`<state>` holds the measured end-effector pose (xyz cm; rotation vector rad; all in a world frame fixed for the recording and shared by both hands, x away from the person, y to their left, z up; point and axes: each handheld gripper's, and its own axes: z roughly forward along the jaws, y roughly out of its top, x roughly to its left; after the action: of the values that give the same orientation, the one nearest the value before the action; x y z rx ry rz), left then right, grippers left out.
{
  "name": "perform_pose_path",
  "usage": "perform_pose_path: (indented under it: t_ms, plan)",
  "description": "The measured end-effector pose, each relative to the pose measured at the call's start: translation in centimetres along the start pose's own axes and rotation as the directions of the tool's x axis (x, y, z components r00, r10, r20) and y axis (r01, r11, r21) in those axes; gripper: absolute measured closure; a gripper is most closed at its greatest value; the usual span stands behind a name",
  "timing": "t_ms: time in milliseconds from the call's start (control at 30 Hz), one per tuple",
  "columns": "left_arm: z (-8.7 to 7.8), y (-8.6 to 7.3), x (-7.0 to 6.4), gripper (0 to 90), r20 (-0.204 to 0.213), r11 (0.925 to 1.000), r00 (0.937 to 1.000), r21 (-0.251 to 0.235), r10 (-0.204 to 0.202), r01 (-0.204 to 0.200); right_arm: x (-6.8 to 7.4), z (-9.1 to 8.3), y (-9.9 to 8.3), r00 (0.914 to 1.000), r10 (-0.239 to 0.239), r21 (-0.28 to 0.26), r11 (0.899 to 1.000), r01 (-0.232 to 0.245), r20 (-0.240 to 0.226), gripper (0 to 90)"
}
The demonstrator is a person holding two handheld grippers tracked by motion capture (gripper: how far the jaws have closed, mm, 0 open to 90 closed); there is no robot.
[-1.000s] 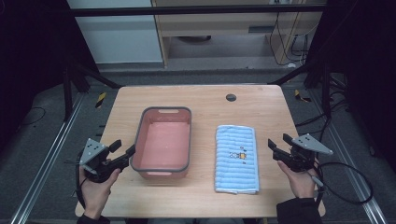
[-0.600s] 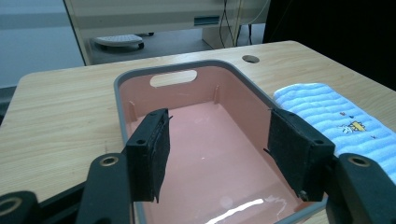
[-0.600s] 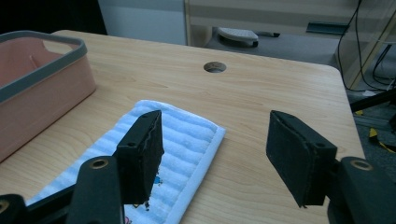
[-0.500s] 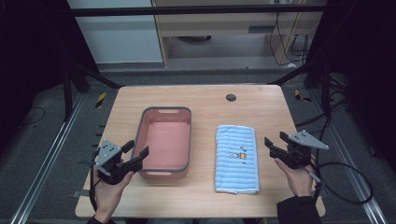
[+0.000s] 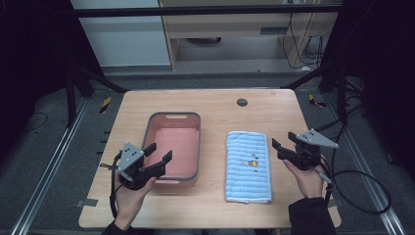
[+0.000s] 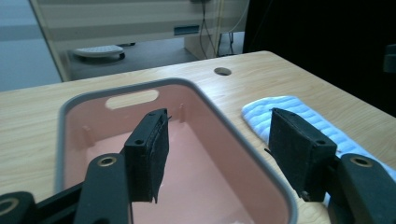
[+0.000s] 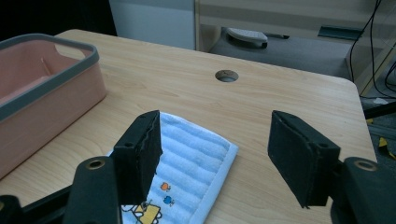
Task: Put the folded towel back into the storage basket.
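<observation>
The left gripper [image 5: 157, 153] is held over the near left corner of the pink tub [image 5: 173, 147], jaws spread wide and empty, angled toward the table's [image 5: 215, 100] far right corner, its hand [image 5: 128, 198] coming in from the near edge. The right gripper [image 5: 283, 143] hovers near the right edge, jaws wide and empty, pointing left at the folded blue towel [image 5: 247, 166]. The towel lies flat beside the tub, right of centre.

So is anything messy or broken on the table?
No, nothing stands out. The pink bin sits upright and empty, the blue towel lies folded flat beside it, apart from it, and the left gripper and right gripper hang open, holding nothing.
</observation>
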<state>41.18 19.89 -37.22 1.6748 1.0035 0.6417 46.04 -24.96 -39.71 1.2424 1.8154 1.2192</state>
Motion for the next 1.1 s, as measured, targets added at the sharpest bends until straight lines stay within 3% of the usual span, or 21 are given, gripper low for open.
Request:
perform_pose_path:
  t_ms: [133,533,1100]
  plan:
    - [1.1,0.3,-1.4,37.8,0.023,1.0,0.9997,-0.004,0.005,-0.005,-0.3,0.1,0.6,1.0,0.003,-0.004,1.0,-0.003,0.009,34.4]
    - [3.5,0.5,-3.9,38.2,0.074,0.9996,0.997,0.015,0.021,-0.022,-0.6,1.0,0.9,0.9999,0.011,0.015,1.0,-0.011,0.006,32.9]
    - [6.5,-0.4,-8.1,37.1,0.131,0.9967,0.9893,0.039,0.065,-0.071,-0.6,2.8,1.2,0.9998,0.019,0.042,0.999,-0.019,0.005,30.5]
